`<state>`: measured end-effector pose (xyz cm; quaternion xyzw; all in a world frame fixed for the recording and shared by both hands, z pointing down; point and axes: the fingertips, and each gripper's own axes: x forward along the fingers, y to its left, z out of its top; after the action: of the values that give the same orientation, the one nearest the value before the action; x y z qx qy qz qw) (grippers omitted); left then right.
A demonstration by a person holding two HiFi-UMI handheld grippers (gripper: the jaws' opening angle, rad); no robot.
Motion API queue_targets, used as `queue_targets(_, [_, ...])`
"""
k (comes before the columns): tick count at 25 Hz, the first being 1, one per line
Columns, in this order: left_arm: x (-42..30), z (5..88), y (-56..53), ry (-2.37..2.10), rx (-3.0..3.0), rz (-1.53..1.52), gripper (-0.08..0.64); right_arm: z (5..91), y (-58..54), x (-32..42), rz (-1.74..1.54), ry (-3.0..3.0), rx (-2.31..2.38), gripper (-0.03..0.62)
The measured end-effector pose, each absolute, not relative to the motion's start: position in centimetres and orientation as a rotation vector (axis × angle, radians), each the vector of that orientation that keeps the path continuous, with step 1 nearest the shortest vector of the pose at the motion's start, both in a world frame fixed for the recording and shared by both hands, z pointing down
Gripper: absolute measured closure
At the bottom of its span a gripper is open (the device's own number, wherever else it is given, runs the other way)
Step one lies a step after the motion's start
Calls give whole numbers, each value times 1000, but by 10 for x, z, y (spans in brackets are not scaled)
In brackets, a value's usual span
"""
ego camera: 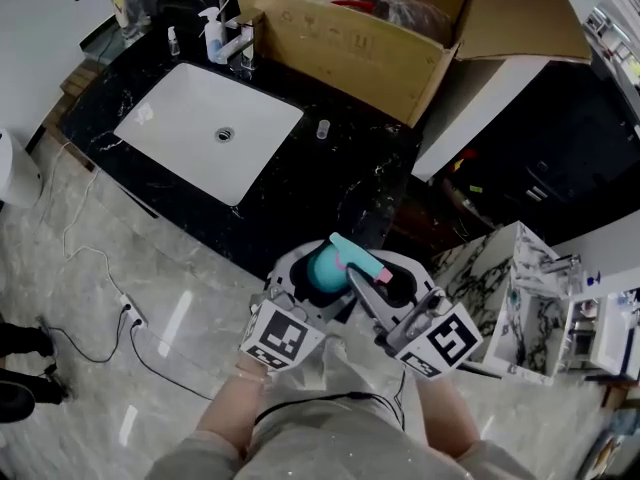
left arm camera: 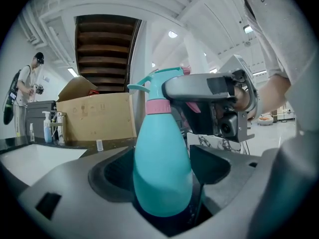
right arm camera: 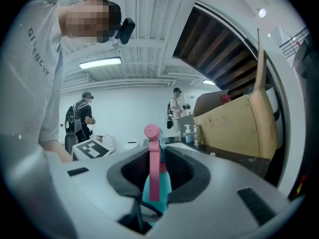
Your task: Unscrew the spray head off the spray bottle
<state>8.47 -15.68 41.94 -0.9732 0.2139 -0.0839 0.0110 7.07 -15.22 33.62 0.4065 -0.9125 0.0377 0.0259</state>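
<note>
A teal spray bottle (ego camera: 322,268) with a pink collar (left arm camera: 158,106) is held above the floor in front of the person's body. My left gripper (ego camera: 312,290) is shut on the bottle's round body (left arm camera: 162,168), with a pad on each side of it. The teal spray head (ego camera: 352,254) with its pink trigger (right arm camera: 153,168) sits between the pads of my right gripper (ego camera: 378,286), which is closed on it. In the left gripper view the right gripper (left arm camera: 209,103) reaches in from the right at the height of the head. The bottle's base is hidden between the left jaws.
A black stone countertop (ego camera: 330,183) with a white sink (ego camera: 208,128) lies ahead. A soap bottle (ego camera: 213,36) and a small vial (ego camera: 322,129) stand on it, and an open cardboard box (ego camera: 370,38) at its back. White marbled furniture (ego camera: 530,298) stands at the right. Two people (right arm camera: 79,121) stand far off.
</note>
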Motion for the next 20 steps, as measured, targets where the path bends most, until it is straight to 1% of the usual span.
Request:
queue_targets(3, [85,419,-156,655,-3033,-267,204,338,-151,71,140,-2880,1077,505])
queue_targets(7, [86,419,-157,675,-3023,-281,204,337,-149,78,167,-2905,908,488])
queue_targets(11, [85,418,-158,700,-3025,-279,206,338,-143,101,233,-2921,960,488])
queue_targets(14, [84,418,-158,710,-3021,-282,206,343,-147,115,269,-2918,1016,507])
queue_targets(20, [84,417,-158,748,-3018,-278,206,343,-172,116,277,-2912,1068,515])
